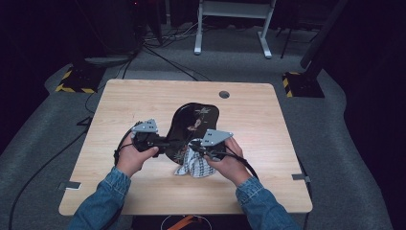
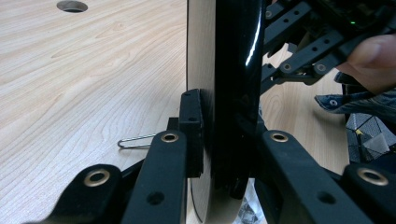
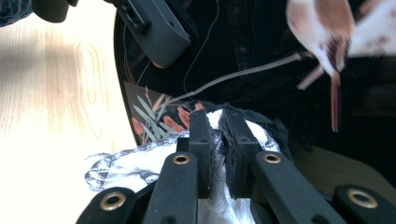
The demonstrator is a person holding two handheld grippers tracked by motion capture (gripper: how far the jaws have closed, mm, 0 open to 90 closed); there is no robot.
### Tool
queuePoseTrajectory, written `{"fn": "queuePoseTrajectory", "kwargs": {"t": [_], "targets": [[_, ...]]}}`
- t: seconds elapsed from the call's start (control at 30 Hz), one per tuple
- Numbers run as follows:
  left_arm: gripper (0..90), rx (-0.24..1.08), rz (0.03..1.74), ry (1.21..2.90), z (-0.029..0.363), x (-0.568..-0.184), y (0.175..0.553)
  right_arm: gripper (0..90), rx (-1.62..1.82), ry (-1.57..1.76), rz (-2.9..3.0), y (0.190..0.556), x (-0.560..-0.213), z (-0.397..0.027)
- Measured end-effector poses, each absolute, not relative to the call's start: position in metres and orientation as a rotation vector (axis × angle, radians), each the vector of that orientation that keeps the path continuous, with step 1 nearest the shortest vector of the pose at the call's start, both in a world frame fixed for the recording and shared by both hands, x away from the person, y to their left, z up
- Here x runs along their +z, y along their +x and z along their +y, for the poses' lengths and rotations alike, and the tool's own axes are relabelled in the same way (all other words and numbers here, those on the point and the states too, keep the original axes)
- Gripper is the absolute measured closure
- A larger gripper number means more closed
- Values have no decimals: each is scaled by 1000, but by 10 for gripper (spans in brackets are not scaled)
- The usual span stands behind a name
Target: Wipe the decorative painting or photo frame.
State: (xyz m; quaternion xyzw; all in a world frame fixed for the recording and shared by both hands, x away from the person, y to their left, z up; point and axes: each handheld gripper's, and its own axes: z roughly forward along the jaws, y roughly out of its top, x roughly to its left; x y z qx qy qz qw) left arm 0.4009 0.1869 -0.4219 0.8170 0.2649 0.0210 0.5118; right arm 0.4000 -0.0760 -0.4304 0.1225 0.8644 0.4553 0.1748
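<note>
The black tray [image 1: 194, 122], glossy and painted with a bird and leaves, sits near the middle of the desk [image 1: 119, 110], tipped up on its near edge. The left gripper [image 1: 165, 143] clamps the tray's left rim, its pads pressing both faces of the edge. At the tray's near right edge, the right gripper [image 1: 195, 145] is closed on a black-and-white patterned cloth [image 1: 190, 165] bunched against the tray's face. Beyond the tray, a round cable hole [image 1: 224, 94] pierces the pale wood desk. A small wire clip [image 2: 135, 141] lies on the desk left of the tray. Grey carpet [image 1: 335, 143] surrounds the desk, with cables [image 1: 163, 55] and a white frame [image 1: 232, 24] in the dark room behind.
</note>
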Motion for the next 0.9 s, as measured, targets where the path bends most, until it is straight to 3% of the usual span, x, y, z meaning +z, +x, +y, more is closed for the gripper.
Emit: {"fn": "queuePoseTrajectory", "kwargs": {"t": [0.9], "targets": [[773,40,630,1966,186,-422,401,839,1129,604,2444,427,-470,-133]]}}
